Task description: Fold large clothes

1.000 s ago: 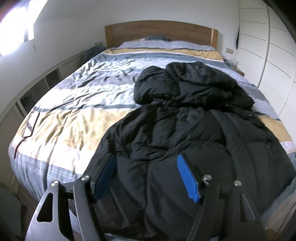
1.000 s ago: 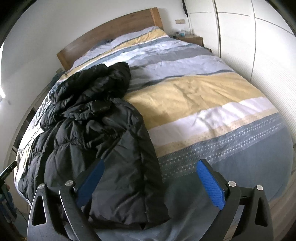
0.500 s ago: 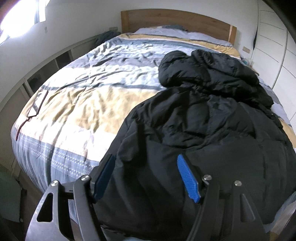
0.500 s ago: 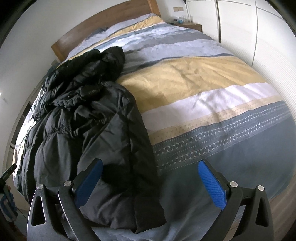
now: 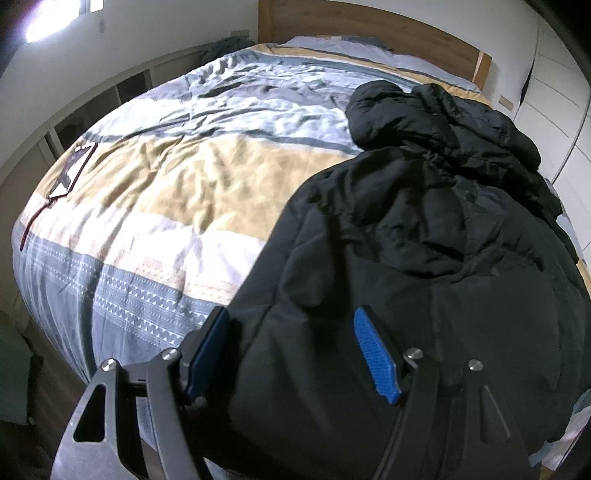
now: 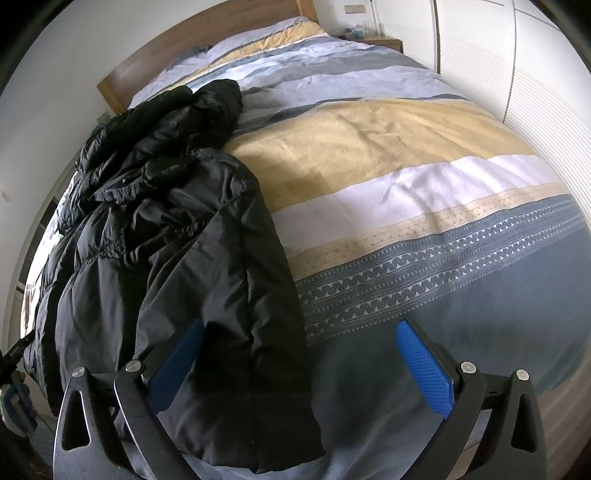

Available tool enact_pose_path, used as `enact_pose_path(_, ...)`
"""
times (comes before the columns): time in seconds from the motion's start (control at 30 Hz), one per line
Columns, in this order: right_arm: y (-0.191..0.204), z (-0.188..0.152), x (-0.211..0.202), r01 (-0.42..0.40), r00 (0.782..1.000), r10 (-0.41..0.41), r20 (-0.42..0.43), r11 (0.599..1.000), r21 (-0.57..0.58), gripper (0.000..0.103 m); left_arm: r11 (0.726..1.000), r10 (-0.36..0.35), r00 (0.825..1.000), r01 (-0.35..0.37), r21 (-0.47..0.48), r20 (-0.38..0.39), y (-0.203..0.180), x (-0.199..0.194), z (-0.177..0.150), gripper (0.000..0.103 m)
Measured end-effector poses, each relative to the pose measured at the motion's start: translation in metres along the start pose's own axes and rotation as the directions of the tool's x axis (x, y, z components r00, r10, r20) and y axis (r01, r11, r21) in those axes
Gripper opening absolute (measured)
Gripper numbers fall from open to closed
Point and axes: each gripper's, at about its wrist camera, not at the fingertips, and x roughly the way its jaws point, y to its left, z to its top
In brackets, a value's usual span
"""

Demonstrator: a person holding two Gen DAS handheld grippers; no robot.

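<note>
Approaching the garment is the step in hand; no fold has yet been made.

Left wrist view: the left gripper (image 5: 291,350) points steeply down over the near hem of the black puffer jacket (image 5: 424,258). Its jaws stand apart with jacket fabric lying below and between them, and neither pad (image 5: 375,354) is seen pressing on the cloth, so it is released. The jacket lies lengthwise on the striped duvet (image 5: 166,177), its bunched hood (image 5: 424,114) toward the wooden headboard (image 5: 369,22) and its hem at the foot of the bed. A phone-like object (image 5: 74,166) lies well apart on the duvet's far left edge.

Right wrist view: the right gripper (image 6: 299,362) is likewise released, jaws wide. The jacket's lower right corner (image 6: 240,387) sits between them, nearer the left pad (image 6: 177,365); bare duvet (image 6: 406,166) lies under the other pad.

Judgement: the next move calls for both grippers to lower onto the hem corners and pinch through thick padded fabric. Slippery shell cloth may escape a shallow bite.
</note>
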Motion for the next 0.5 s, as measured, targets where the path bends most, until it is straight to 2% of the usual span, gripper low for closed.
enact_pose_path(0.13, 0.000, 0.000, 0.002, -0.003, 1.000, 0.003, -0.003, 1.000, 0.001, 0.102, 0.999, -0.028, 0.999, 0.027, -0.033, -0.017, 0.018, 0.007, -0.004, 0.069)
enact_pose_path(0.27, -0.002, 0.000, 0.005, -0.007, 1.000, 0.007, -0.009, 1.000, 0.005, 0.102, 0.990, -0.115, 0.993, 0.111, -0.089, -0.035, 0.032, 0.016, -0.007, 0.069)
enact_pose_path(0.33, -0.003, -0.001, 0.006, -0.011, 1.000, 0.011, -0.012, 1.000, 0.006, 0.102, 0.972, -0.195, 0.979, 0.185, -0.145, -0.055, 0.042, 0.023, -0.010, 0.069)
enact_pose_path(0.5, -0.007, -0.001, 0.011, -0.043, 0.998, 0.044, -0.041, 0.999, 0.013, 0.102, 0.921, -0.327, 0.943, 0.302, -0.246, -0.066, 0.062, 0.035, -0.019, 0.071)
